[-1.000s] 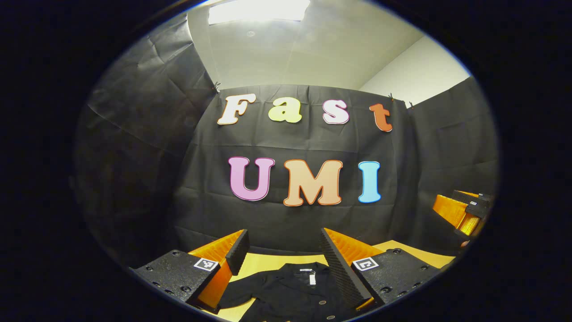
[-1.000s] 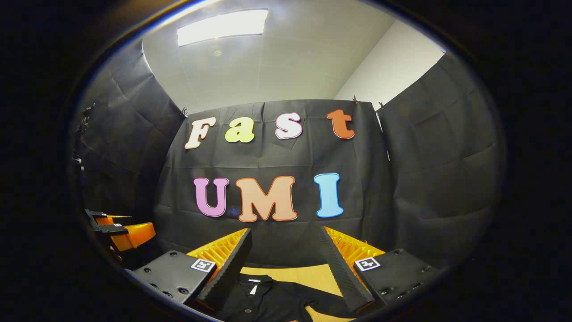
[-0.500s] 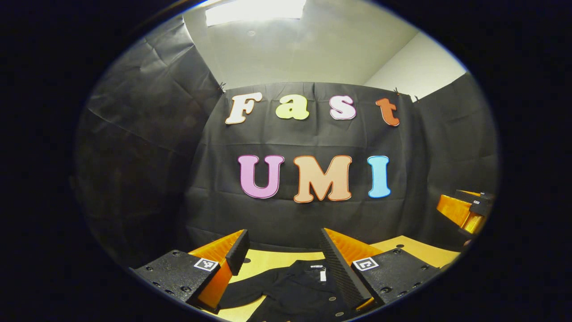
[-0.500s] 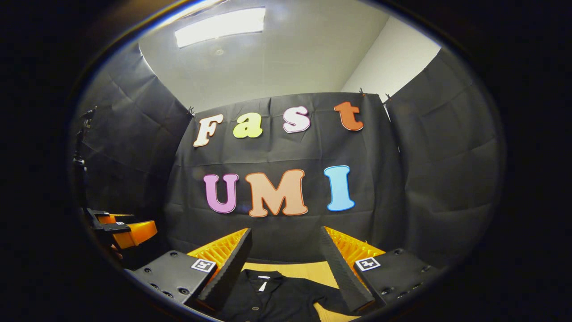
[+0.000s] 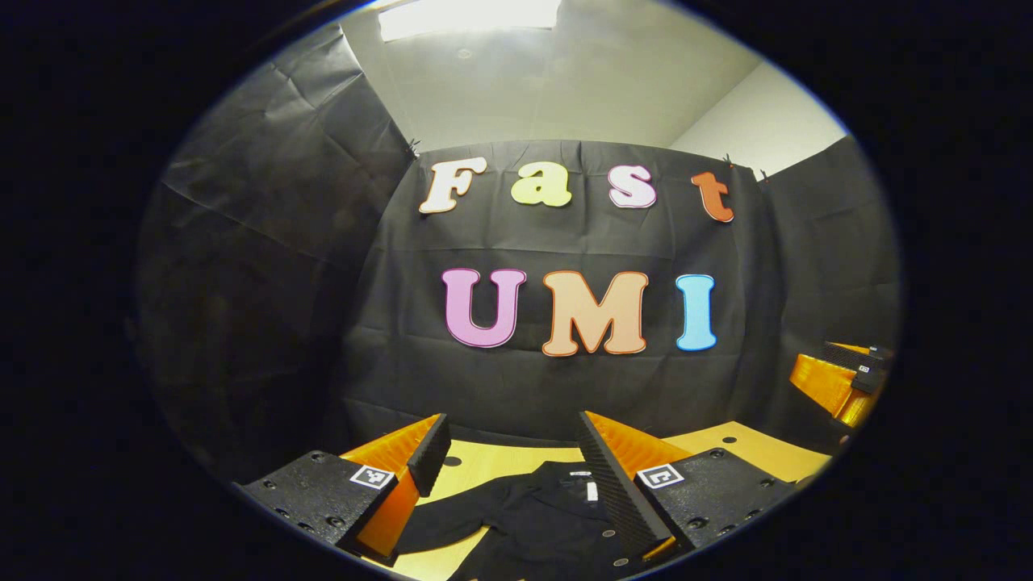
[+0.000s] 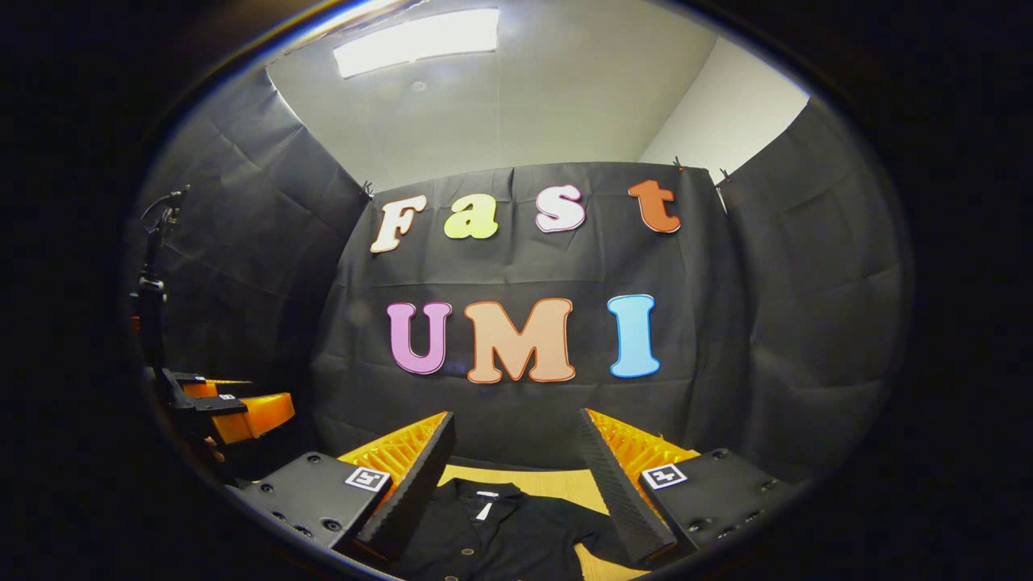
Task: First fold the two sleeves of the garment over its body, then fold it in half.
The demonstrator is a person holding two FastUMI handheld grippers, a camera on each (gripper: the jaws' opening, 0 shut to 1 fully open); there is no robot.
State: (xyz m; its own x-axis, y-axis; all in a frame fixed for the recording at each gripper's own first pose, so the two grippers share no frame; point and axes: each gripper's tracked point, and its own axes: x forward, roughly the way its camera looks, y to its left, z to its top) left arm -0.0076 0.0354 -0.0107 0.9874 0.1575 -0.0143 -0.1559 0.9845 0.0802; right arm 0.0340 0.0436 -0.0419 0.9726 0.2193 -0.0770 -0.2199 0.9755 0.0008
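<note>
Above the worktop (image 5: 484,464), both grippers hang with fingers spread wide, holding nothing.

Nearest in the left gripper view, the left gripper (image 5: 508,444) looks down on the black garment (image 5: 533,516), which lies flat on the worktop with its sleeves unfolded; the right gripper (image 6: 512,440) frames the collar. Compared with a second ago, both views have turned a little, and the shirt sits more between the fingers, so I judge the approach to the first sleeve is beginning. A small white neck label (image 5: 591,491) shows, but its writing is too small to read. Farther off stands the black booth wall (image 5: 565,387).
</note>
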